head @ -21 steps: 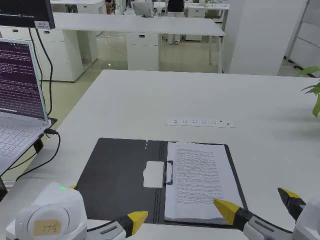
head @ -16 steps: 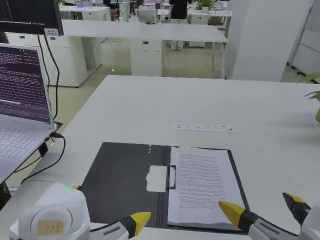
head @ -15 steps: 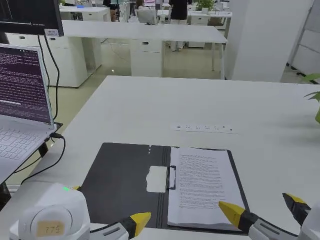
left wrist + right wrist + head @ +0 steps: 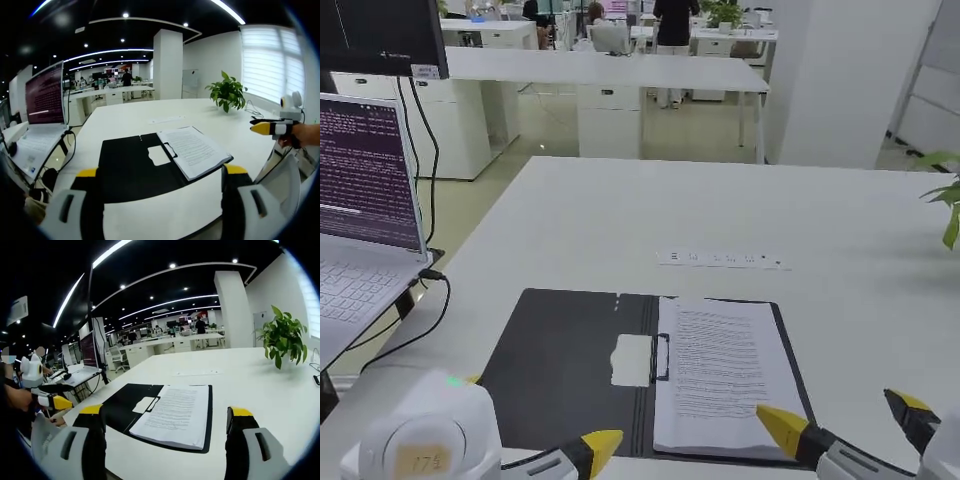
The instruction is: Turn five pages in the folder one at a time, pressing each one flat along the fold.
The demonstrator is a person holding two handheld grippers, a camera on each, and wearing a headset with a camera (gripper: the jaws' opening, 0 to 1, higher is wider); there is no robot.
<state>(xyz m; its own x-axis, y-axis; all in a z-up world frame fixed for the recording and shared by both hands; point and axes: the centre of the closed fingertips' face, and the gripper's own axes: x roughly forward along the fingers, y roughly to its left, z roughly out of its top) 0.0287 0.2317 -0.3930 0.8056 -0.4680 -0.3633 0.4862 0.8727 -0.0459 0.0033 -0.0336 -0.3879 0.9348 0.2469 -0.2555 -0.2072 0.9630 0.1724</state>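
Note:
A black folder [image 4: 555, 365] lies open on the white table, near its front edge. A white label sits beside the folder's clip [image 4: 662, 356], and a stack of printed pages [image 4: 725, 375] lies flat on the right half. My left gripper [image 4: 532, 415] hovers open at the folder's near left corner, touching nothing. My right gripper [image 4: 840, 412] is open too, just off the pages' near right corner. In the left gripper view the folder [image 4: 125, 165] lies beyond my left gripper [image 4: 161, 171]. In the right gripper view the pages [image 4: 175, 415] lie ahead of my right gripper [image 4: 166, 410].
A laptop [image 4: 360, 200] with a lit screen stands at the left, its cable [image 4: 420, 320] trailing off the table edge. A white power strip [image 4: 720, 259] lies behind the folder. A potted plant [image 4: 945, 190] is at the far right. Desks and people fill the room behind.
The head camera has shifted a little, so the scene sits slightly differently in frame. Folder, pages and both open grippers have not visibly moved.

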